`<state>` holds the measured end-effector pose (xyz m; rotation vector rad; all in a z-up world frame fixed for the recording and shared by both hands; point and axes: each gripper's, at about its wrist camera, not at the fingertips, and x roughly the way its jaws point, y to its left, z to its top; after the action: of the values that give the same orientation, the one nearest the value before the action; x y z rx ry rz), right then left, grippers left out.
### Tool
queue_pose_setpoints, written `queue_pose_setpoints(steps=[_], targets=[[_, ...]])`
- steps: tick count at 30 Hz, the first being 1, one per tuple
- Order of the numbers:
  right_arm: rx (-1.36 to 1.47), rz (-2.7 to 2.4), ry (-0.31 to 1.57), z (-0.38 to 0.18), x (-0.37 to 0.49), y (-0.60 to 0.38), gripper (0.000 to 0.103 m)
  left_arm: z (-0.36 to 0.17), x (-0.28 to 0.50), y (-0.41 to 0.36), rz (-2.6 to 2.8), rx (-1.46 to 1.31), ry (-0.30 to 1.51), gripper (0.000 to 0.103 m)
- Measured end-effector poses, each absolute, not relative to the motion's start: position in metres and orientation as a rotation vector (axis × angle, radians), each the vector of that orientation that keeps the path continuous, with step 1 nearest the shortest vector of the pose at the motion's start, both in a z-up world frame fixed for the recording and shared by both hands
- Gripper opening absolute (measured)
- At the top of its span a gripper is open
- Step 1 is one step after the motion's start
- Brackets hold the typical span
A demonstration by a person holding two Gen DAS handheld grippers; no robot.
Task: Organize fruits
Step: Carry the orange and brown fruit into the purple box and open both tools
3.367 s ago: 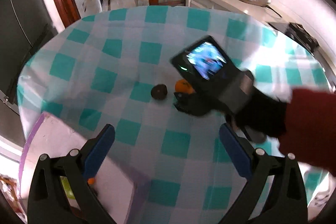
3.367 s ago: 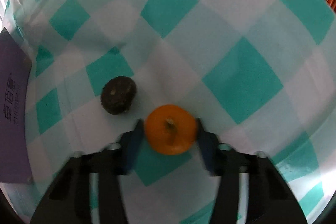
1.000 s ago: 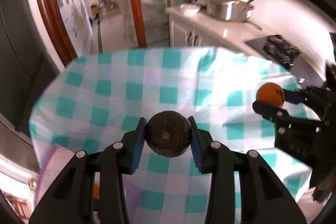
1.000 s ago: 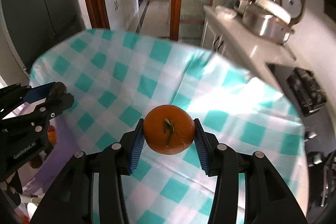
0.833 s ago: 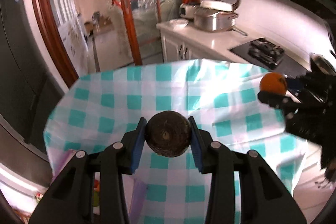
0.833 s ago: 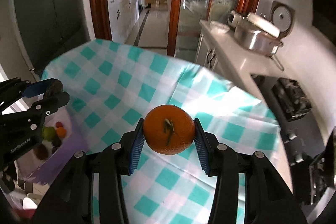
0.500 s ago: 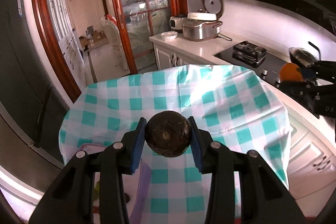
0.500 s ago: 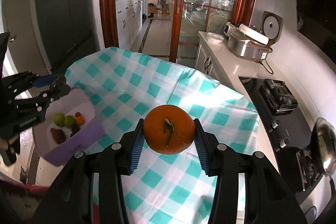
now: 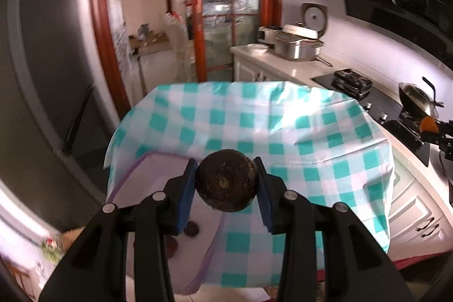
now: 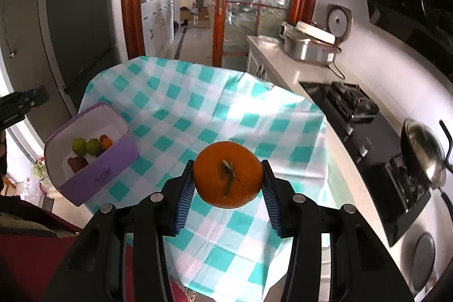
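My left gripper (image 9: 226, 183) is shut on a dark brown round fruit (image 9: 226, 179) and holds it high above the near left corner of the table. My right gripper (image 10: 227, 178) is shut on an orange (image 10: 227, 174), high above the table's near side. A purple box (image 10: 93, 160) with white inside holds green, orange and dark red fruits (image 10: 86, 146); it sits at the table's near left corner. In the left wrist view the box (image 9: 158, 180) lies below my fingers, with dark fruits (image 9: 191, 229) partly hidden. The right gripper with the orange (image 9: 429, 125) shows far right there.
The table (image 10: 198, 104) has a teal and white checked cloth. A counter with a rice cooker (image 10: 338, 21), metal pot (image 10: 305, 47), gas hob (image 10: 354, 101) and pan (image 10: 424, 157) runs along the right. A dark fridge (image 10: 76, 19) stands left.
Both grippers have risen and pulled back from the table with their fruits still held. The whole table and the purple box now show below.
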<state>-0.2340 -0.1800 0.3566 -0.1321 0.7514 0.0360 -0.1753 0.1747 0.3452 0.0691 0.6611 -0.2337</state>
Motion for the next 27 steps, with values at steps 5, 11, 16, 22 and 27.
queue_pose_setpoints(steps=[5, 11, 16, 22, 27], targets=[[-0.123, 0.063, 0.8, 0.335, -0.217, -0.159, 0.046, 0.307, -0.175, 0.213, -0.177, -0.001, 0.754, 0.04], [-0.227, 0.19, 0.875, 0.309, -0.175, -0.099, 0.046, 0.267, -0.171, 0.244, -0.096, -0.039, 0.847, 0.04], [-0.346, 0.393, 0.926, 0.276, -0.119, -0.017, 0.046, 0.226, -0.163, 0.26, -0.022, -0.092, 0.921, 0.04], [-0.455, 0.644, 0.984, 0.226, -0.056, 0.087, 0.046, 0.182, -0.154, 0.275, 0.07, -0.15, 1.038, 0.04], [-0.532, 0.788, 1.048, 0.183, -0.013, 0.15, 0.046, 0.159, -0.144, 0.287, 0.153, -0.214, 1.098, 0.04]])
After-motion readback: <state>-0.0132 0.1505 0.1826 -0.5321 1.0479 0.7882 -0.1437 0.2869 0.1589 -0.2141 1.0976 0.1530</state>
